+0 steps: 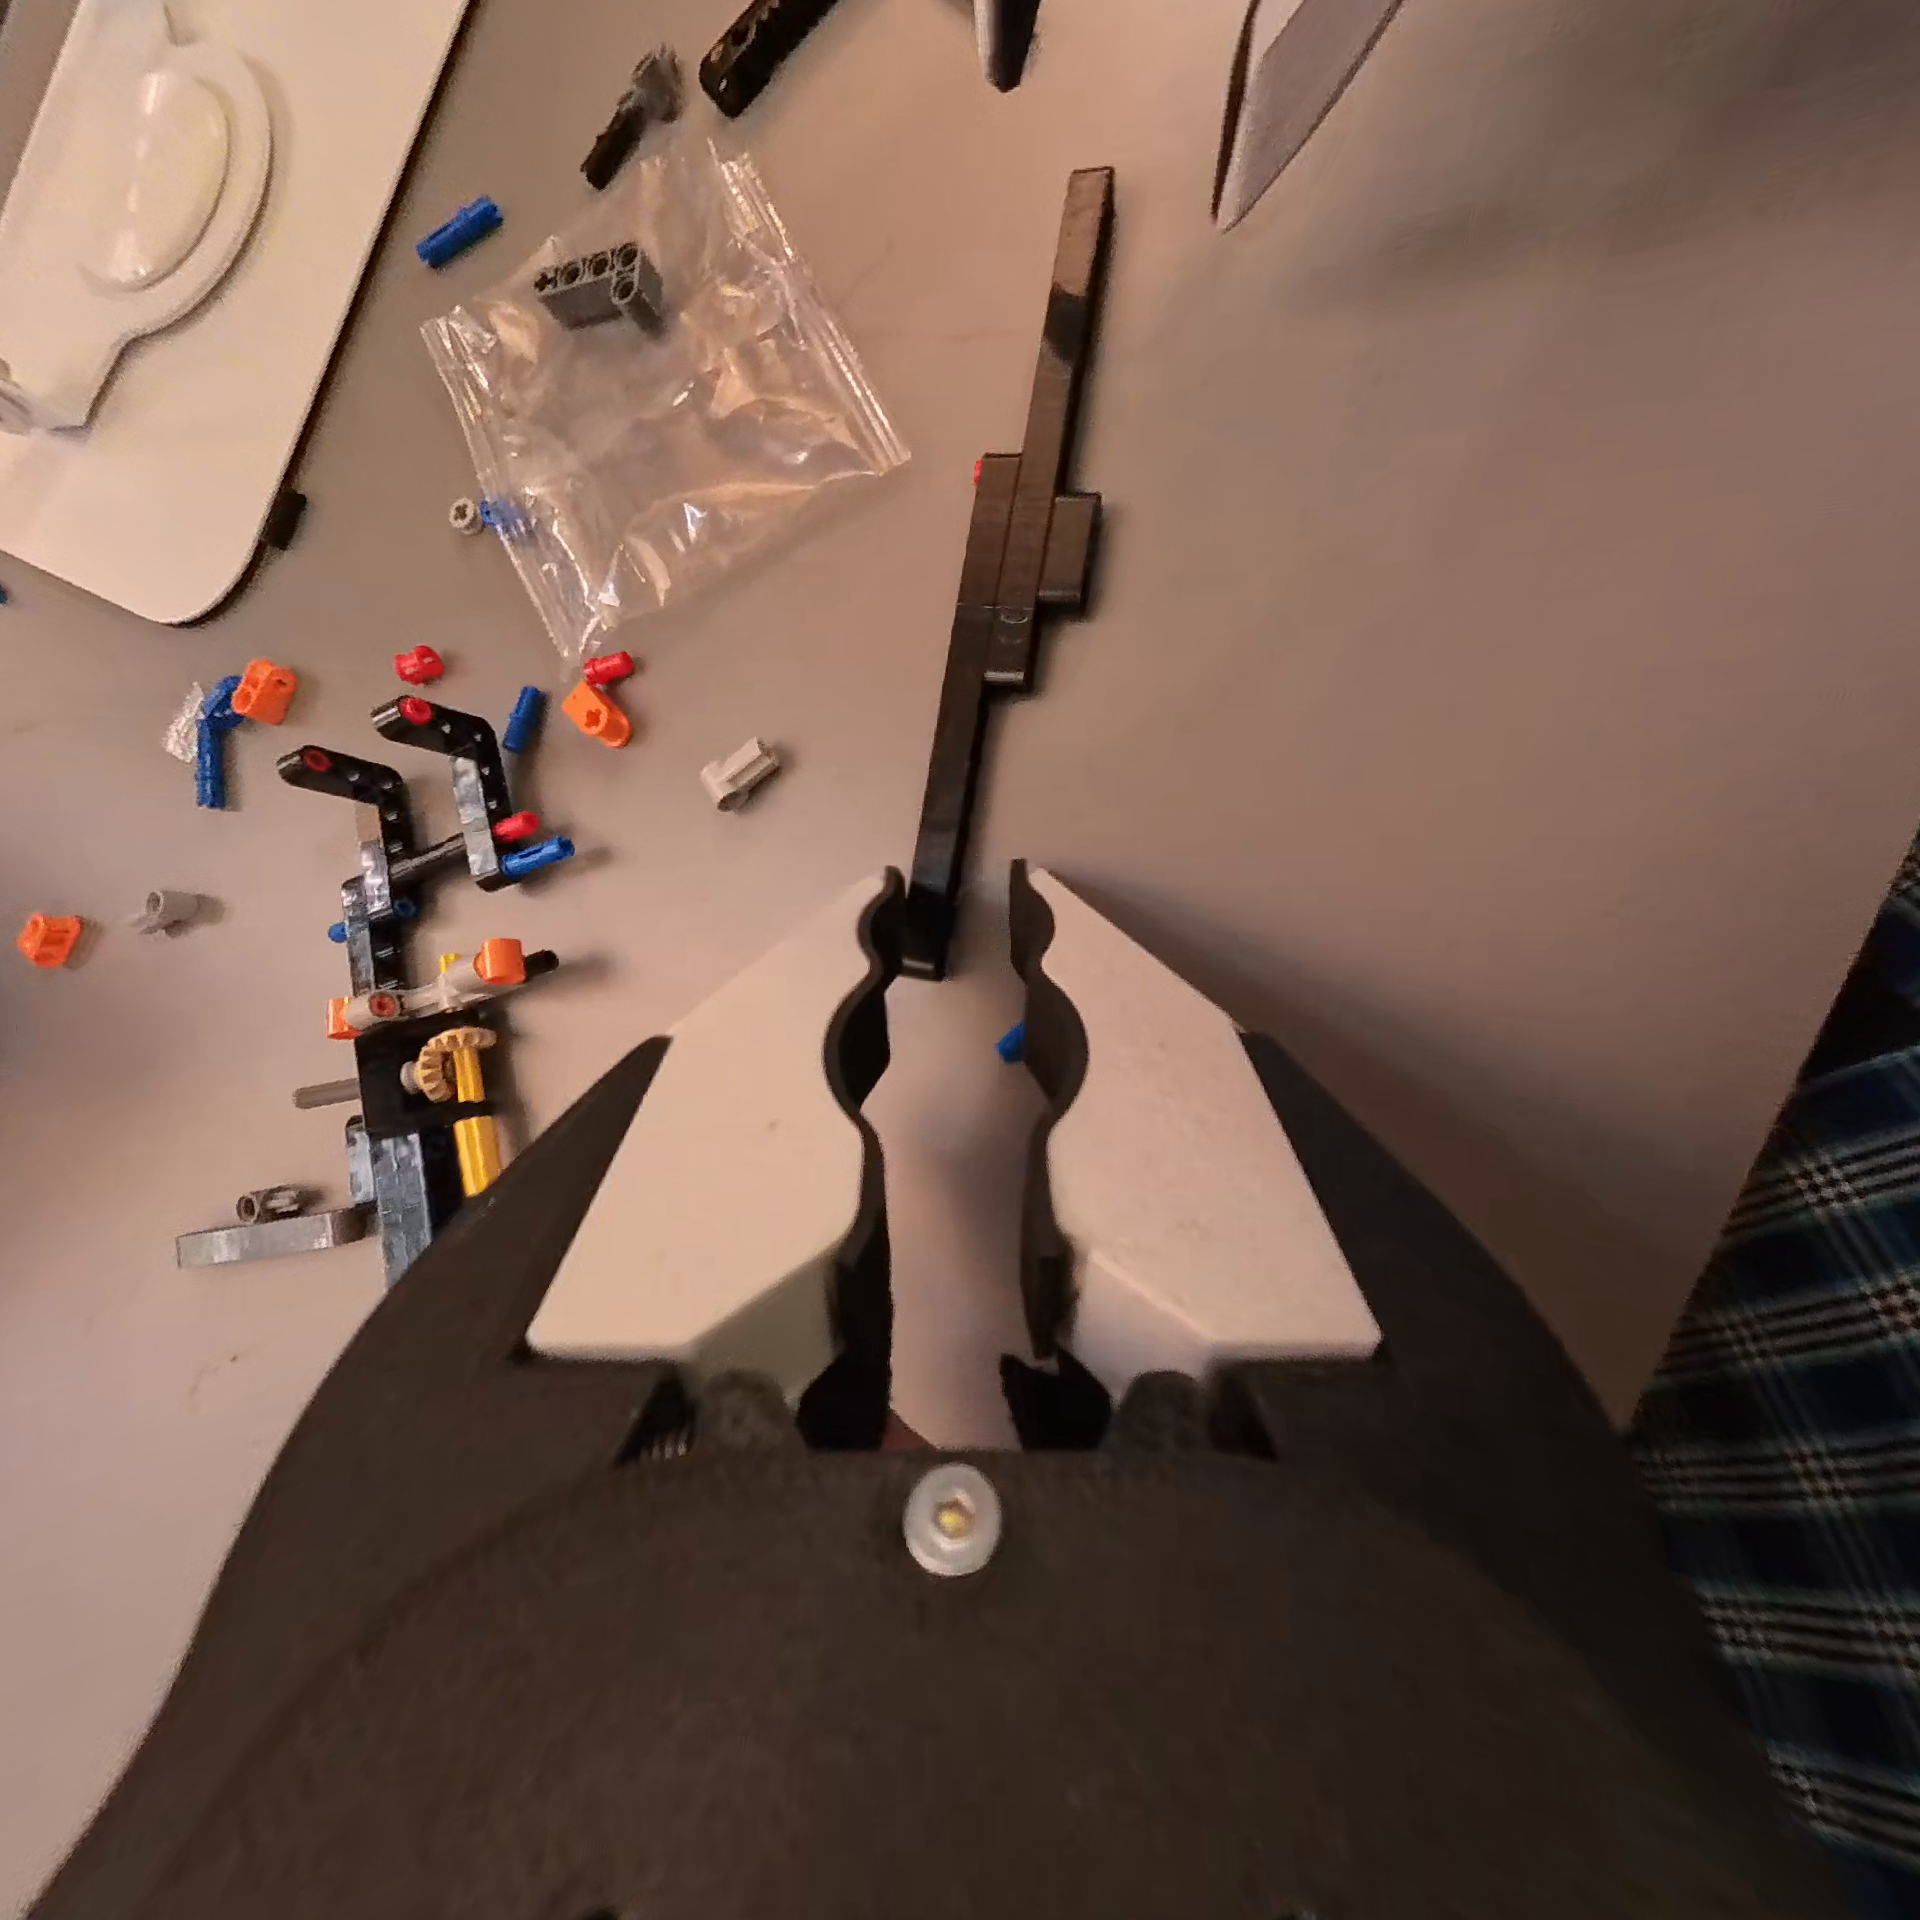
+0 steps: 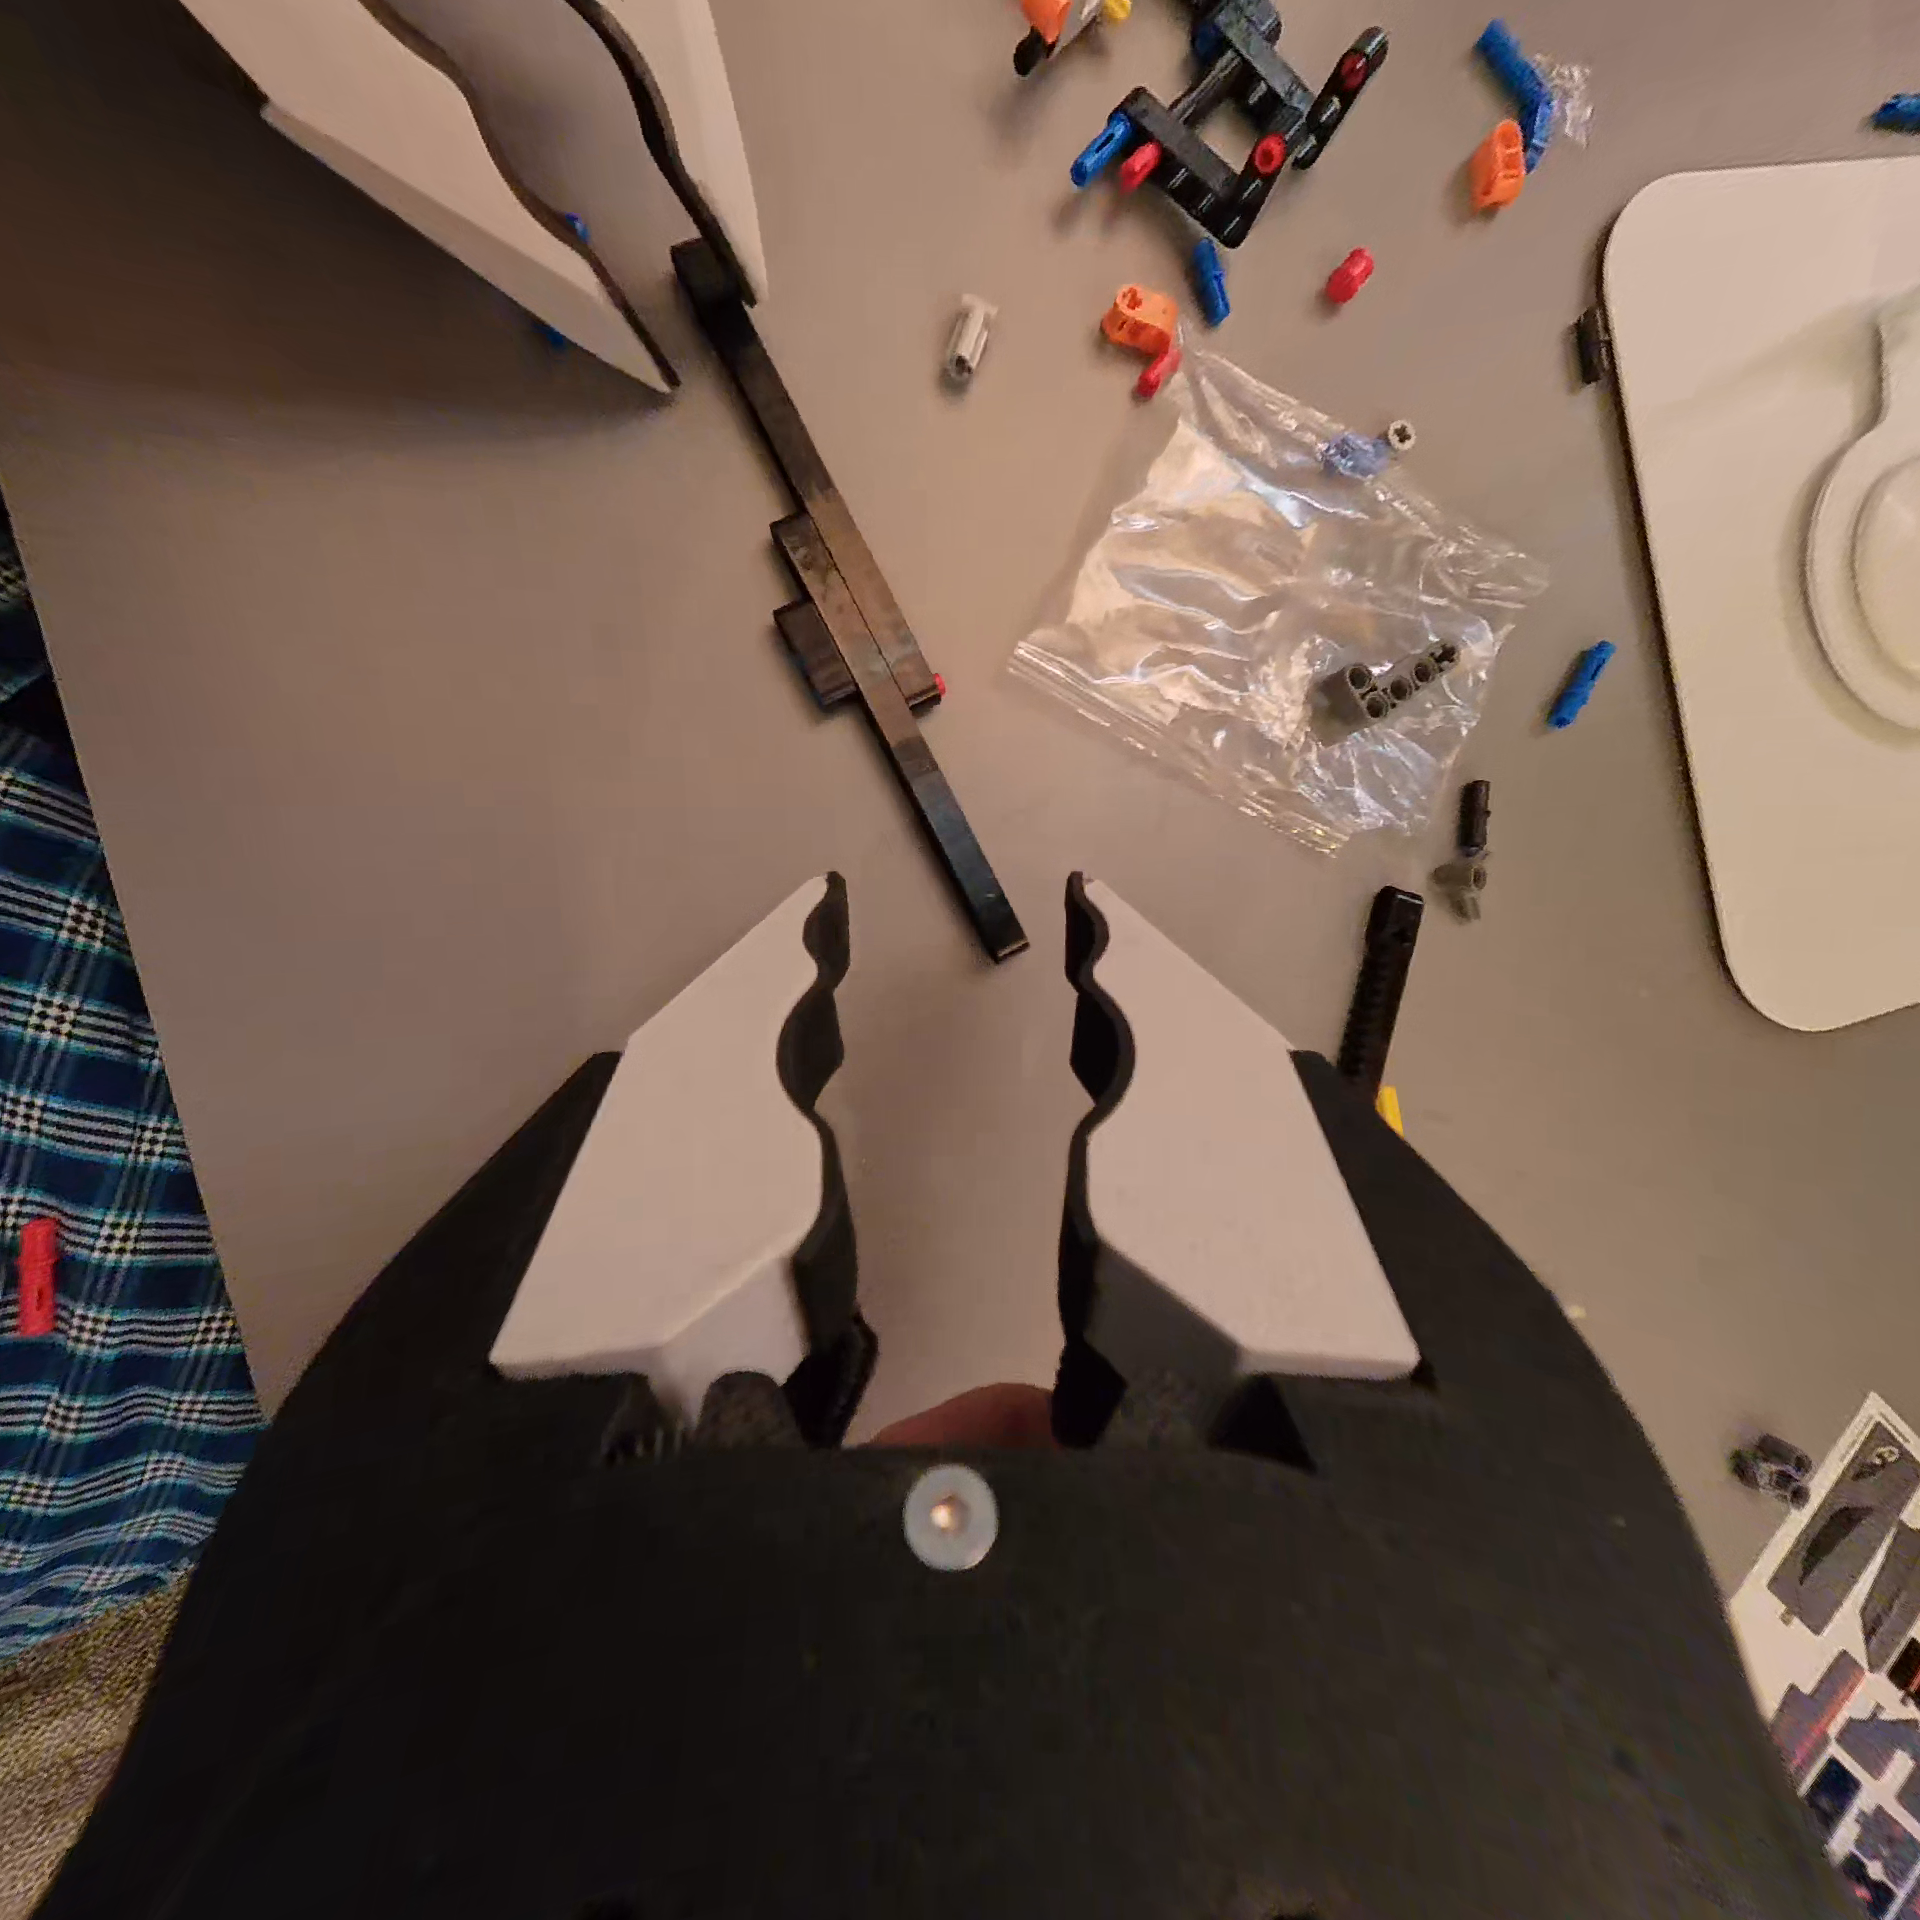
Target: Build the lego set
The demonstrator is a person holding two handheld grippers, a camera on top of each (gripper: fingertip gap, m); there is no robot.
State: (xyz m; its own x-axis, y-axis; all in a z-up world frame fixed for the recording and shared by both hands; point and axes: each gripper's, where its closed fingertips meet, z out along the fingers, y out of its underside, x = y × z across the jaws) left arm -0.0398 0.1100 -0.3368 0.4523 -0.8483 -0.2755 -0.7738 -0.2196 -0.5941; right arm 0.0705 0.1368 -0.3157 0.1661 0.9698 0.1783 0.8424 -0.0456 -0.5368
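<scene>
Grey matte tabletop (image 1: 1455,623), warm dim light, soft shadows. White rounded board (image 1: 187,312) at 10 o'clock in left wrist view, with a moulded white shape on top. Plaid blue fabric (image 1: 1787,1351) at the 4 o'clock edge.

Left gripper (image 1: 951,914): jaws partly open, black beam assembly (image 1: 1039,540) lying on the table with its near end against the left finger pad, gap on the right side; not clamped. Beam assembly runs toward 12 o'clock, short black pieces stacked at its middle, small red pin on one side.

Right gripper (image 2: 956,904): jaws wide apart, holding nothing, far tip of the beam assembly (image 2: 883,665) just ahead between the fingertips, not touching. Left gripper (image 2: 665,301) seen at 11 o'clock at the beam's other end.

Clear plastic bag (image 1: 655,405) at 11 o'clock in left view, grey holed brick (image 1: 603,281) inside. Partly built black frame (image 1: 416,883) with yellow axle and tan gear at 9 o'clock. Loose blue, red and orange pins scattered around it. Printed instruction sheet (image 2: 1839,1621) at 4 o'clock in right view. Red piece (image 2: 38,1276) on the plaid fabric at 8 o'clock.
</scene>
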